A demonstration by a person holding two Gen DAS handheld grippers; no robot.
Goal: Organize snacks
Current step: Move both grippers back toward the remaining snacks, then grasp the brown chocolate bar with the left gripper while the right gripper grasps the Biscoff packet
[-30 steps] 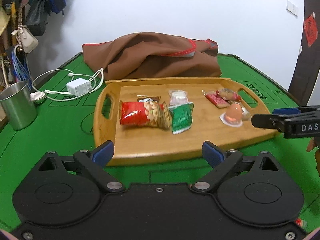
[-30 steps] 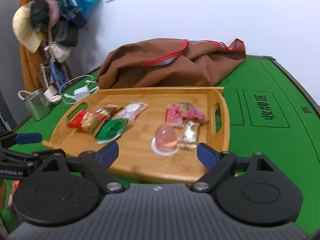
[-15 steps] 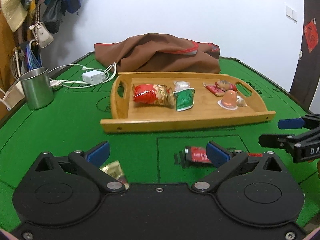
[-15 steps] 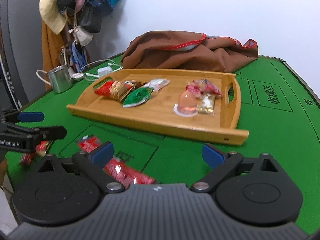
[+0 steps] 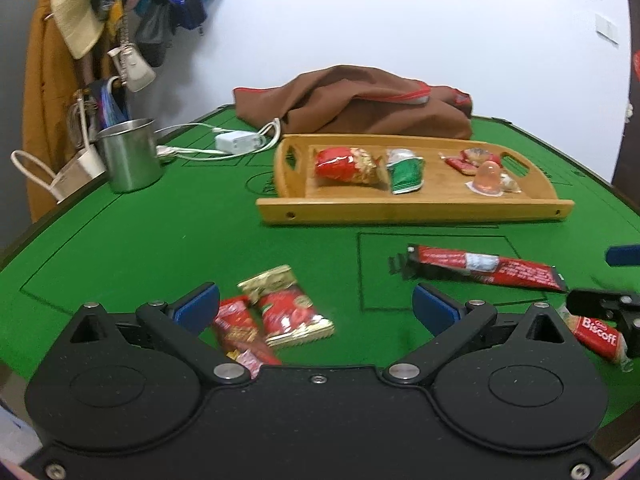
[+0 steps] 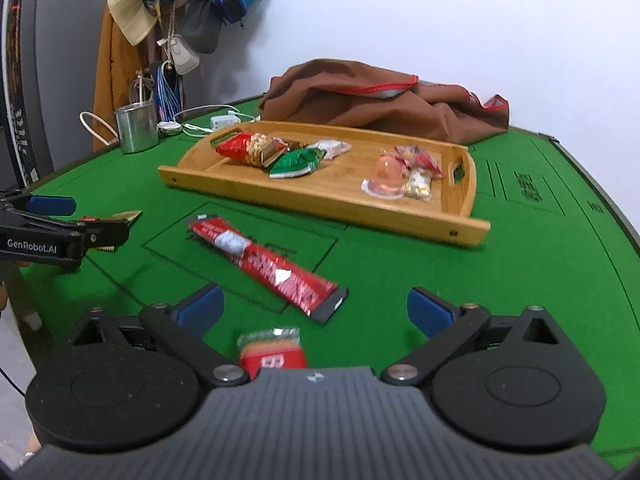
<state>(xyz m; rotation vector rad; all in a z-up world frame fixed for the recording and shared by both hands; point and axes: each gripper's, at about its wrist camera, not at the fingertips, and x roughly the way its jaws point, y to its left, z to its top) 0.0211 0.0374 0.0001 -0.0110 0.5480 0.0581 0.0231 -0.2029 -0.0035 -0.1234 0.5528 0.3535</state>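
both claws gape wide, holding nothing — the left gripper [image 5: 316, 300] above two red packets [image 5: 280, 312] near the table's [image 5: 120, 240] front edge. closing there could pinch both. the right gripper [image 6: 316, 304] over the biscoff packet [image 6: 274, 350] may nudge it off that edge.

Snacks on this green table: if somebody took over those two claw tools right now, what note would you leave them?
Left gripper: open, empty, jaws just widened.
Right gripper: same.
Wooden tray holds several snacks, including a red bag, a green packet and a jelly cup.
Left on the felt: long red pack, Biscoff biscuit, two small red packets.
To do: move those onto the tray.
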